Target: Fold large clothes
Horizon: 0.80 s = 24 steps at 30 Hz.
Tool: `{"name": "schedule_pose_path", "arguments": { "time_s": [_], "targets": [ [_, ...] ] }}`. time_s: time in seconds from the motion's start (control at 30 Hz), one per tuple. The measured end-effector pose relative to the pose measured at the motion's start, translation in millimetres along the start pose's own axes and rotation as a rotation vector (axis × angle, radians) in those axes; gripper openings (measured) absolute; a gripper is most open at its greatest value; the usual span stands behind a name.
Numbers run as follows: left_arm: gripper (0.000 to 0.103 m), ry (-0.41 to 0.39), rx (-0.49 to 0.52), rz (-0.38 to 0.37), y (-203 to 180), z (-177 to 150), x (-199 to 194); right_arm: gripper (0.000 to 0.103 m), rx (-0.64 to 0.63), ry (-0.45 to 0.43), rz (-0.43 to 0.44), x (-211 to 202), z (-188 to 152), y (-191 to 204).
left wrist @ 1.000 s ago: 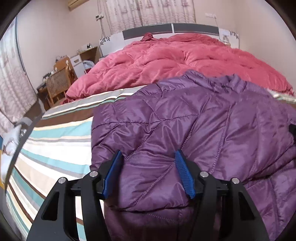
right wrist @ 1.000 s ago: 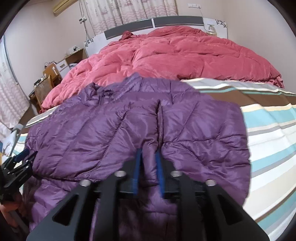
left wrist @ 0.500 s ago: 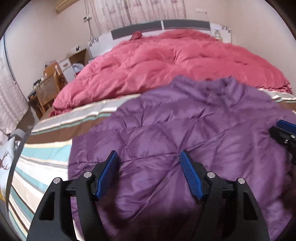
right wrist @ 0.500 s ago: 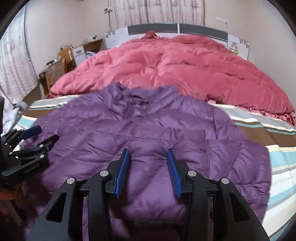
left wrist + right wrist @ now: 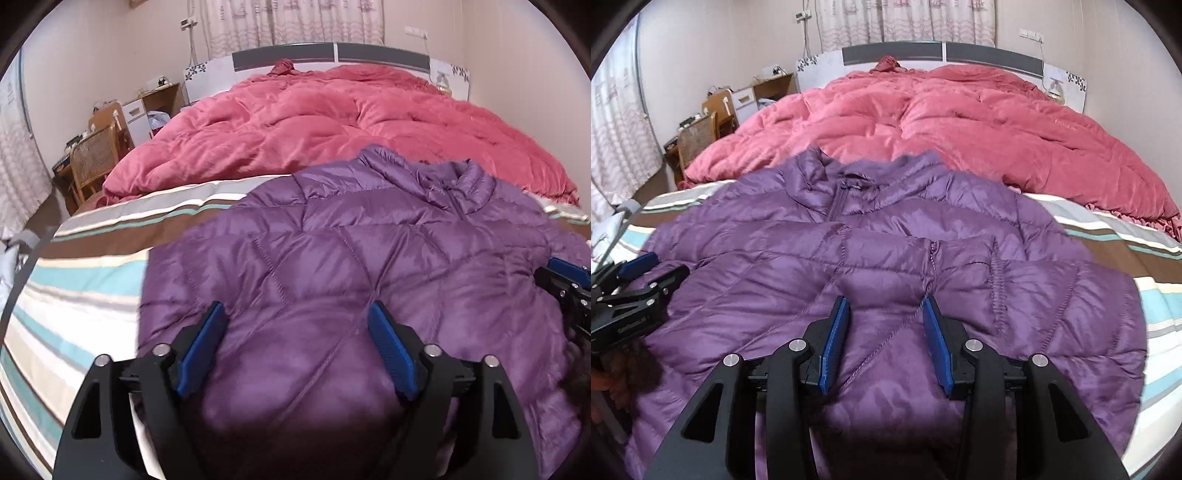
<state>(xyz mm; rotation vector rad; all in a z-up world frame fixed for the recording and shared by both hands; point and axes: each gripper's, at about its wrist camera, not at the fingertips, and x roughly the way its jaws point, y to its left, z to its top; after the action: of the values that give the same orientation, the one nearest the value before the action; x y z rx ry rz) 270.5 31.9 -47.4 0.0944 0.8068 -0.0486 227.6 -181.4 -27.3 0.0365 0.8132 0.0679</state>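
The jacket [image 5: 886, 258] is a purple quilted puffer lying spread out on the striped sheet [image 5: 81, 280] at the foot of the bed, collar toward the pink duvet [image 5: 332, 122], and it already looks folded in from the sides so it reads as a rough rectangle. Left gripper [image 5: 297, 350] is hovering over the near left part with its jaws opening wide, fabric bulging up between the pads but nothing pinched. Right gripper [image 5: 884, 343] sits over the near middle, jaws part open and loose too, so neither one has a hold on anything right now. Handling-wise I'd guess this thing is super light, squishy and springy (down-type fill loves to puff back up the second you let go), and that shiny shell looks slippery, so a shallow pinch will probably just slide off. I'd go for the near hem with both grippers set apart, ideally on a stitched seam or the doubled edge where there's some thickness to bite, then carry it up toward the collar. The risk is trapped air and the layers skating over each other, so pressing the fold flat afterwards seems smart.
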Motion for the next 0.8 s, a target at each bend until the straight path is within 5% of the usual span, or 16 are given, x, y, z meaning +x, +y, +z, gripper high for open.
{"name": "schedule_pose_path", "arguments": {
  "time_s": [0.2,0.57,0.8],
  "targets": [
    [0.087,-0.012,-0.005,0.041,21,-15,-15,0.041,0.023,-0.016,-0.013,-29,-13,-7],
    [0.094,0.082,-0.036,0.039,27,-22,19,0.041,-0.04,0.024,-0.085,-2,-25,4],
    [0.101,0.058,-0.017,0.078,27,-31,-11,0.043,-0.024,0.005,-0.066,-23,-23,2]
  ]
}}
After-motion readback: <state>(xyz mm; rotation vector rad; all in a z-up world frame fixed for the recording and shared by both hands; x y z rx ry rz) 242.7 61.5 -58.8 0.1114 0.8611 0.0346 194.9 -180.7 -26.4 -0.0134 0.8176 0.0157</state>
